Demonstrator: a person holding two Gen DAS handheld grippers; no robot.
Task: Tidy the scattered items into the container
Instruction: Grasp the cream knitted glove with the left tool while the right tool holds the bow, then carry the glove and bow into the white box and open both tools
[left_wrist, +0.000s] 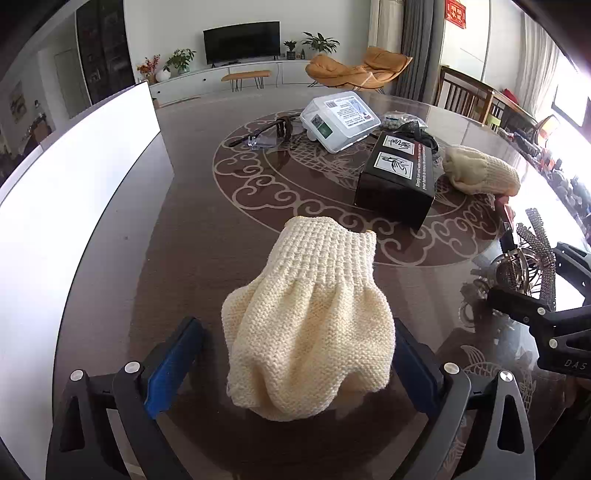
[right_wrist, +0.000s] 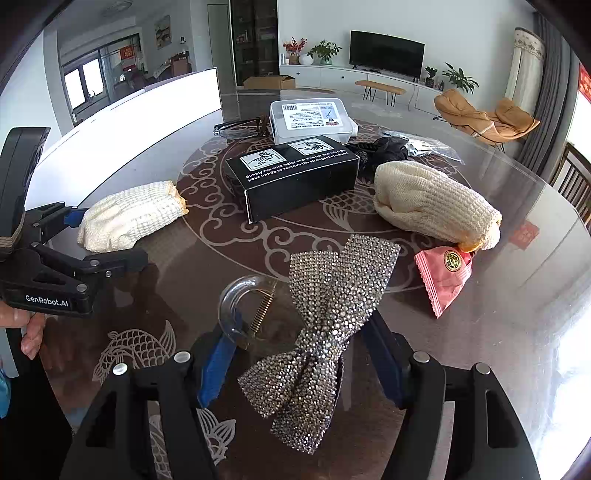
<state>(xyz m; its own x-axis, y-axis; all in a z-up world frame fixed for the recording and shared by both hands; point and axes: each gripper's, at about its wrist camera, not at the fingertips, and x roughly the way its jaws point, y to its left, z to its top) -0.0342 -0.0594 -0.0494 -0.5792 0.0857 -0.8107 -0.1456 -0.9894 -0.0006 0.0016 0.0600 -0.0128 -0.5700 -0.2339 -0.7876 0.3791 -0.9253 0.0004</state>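
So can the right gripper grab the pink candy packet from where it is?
Probably not straight away. The right gripper has the sparkly bow hair clip sitting between its open fingers, and the pink candy packet lies off to the side, beside the cream knitted glove.

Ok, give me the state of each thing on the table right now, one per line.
Left gripper: jaws open around near knit glove.
Right gripper: jaws open astride rhinestone bow clip.
Black box: closed.
White plastic case: lid shut.
Pink sachet: sealed.
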